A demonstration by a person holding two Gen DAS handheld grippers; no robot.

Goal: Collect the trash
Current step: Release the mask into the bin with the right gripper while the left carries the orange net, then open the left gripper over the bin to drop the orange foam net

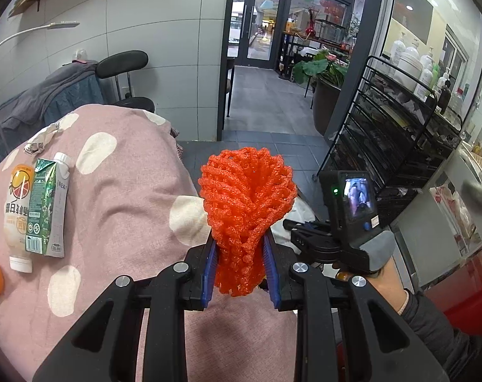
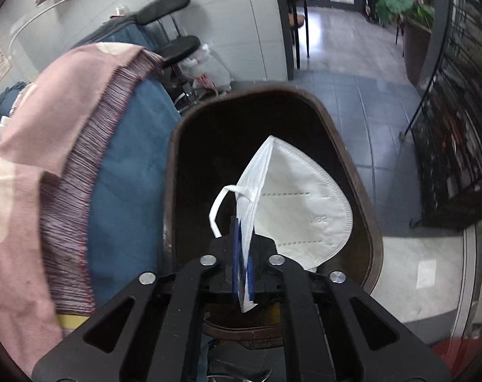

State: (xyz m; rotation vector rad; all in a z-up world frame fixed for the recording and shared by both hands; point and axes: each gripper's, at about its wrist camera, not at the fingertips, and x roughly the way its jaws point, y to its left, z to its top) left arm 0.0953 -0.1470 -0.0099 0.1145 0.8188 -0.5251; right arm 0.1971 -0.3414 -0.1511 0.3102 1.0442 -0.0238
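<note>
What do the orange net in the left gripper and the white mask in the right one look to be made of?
Orange netted sleeve: looks like soft matte foam mesh, with puffy open strands bunching where squeezed. White folded face mask: apparently non-woven fabric, matte, with stitched-looking seams and a thin ear loop.

Black tongs [image 1: 241, 270] — blue pads, silver screws

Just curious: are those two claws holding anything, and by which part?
Left gripper pinches the orange foam net near its lower end. Right gripper has the white mask by its folded edge.
</note>
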